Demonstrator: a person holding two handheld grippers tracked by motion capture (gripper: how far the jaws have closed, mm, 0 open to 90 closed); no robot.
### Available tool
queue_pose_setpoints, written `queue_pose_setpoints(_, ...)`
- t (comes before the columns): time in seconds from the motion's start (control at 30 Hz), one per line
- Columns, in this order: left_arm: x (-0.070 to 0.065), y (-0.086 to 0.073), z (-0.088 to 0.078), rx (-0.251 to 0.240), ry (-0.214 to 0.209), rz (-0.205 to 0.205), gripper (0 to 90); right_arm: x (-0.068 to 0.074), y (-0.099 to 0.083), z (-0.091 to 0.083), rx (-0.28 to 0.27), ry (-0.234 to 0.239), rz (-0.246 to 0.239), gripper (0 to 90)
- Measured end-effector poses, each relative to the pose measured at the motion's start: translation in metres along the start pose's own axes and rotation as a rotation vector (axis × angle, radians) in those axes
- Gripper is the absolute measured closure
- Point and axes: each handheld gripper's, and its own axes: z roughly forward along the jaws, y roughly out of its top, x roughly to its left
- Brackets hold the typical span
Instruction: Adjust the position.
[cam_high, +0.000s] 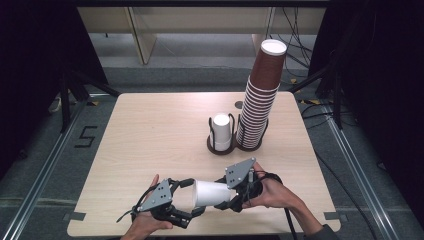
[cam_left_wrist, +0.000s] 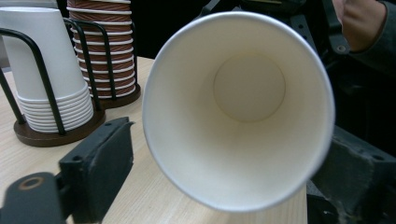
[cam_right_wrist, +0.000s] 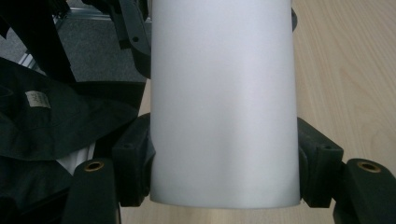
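A white paper cup (cam_high: 212, 193) lies on its side above the table's front edge, its open mouth turned to the left. My right gripper (cam_high: 224, 194) is shut on it, the two black pads (cam_right_wrist: 133, 163) pressing on either side of the cup (cam_right_wrist: 224, 93) near its base. My left gripper (cam_high: 191, 197) faces the mouth with one jaw on each side of the rim. In the left gripper view I look straight into the cup (cam_left_wrist: 243, 121); a gap shows between the left pad (cam_left_wrist: 100, 158) and the rim, so the left gripper (cam_left_wrist: 231, 140) is open.
On the wooden table (cam_high: 150, 130), at the back right, a black wire holder carries a short stack of white cups (cam_high: 221, 132). Beside it rises a tall, leaning stack of brown cups (cam_high: 260, 100). Both stacks (cam_left_wrist: 46, 70) stand beyond the held cup.
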Motion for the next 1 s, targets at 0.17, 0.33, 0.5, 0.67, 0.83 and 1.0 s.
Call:
queue_pose_setpoints(0.17, -0.002, 0.0, 0.002, -0.004, -0.01, 0.004, 9.7, 0.001, 0.001, 0.004, -0.011, 0.022, 0.001, 34.8)
queue_pose_setpoints(0.33, -0.003, 0.001, 0.001, -0.032, -0.029, 0.012, 14.3, 0.001, -0.001, 0.008, -0.02, 0.04, 0.006, 34.7)
queue_pose_setpoints(0.5, -0.001, 0.002, -0.001, -0.035, -0.048, 0.013, 18.9, 0.0, -0.002, 0.007, -0.03, 0.04, 0.01, 34.5)
queue_pose_setpoints(0.67, -0.001, 0.006, -0.002, 0.015, -0.014, 0.042, 22.7, 0.001, -0.002, 0.008, 0.026, -0.016, 0.031, 23.2)
queue_pose_setpoints(0.83, -0.003, 0.01, -0.003, 0.091, 0.024, 0.068, 24.2, 0.007, 0.006, 0.006, 0.089, -0.107, 0.011, 19.3)
queue_pose_setpoints(1.0, -0.006, 0.011, -0.001, 0.155, 0.039, 0.071, 24.3, 0.015, 0.017, 0.009, 0.136, -0.16, -0.054, 19.2)
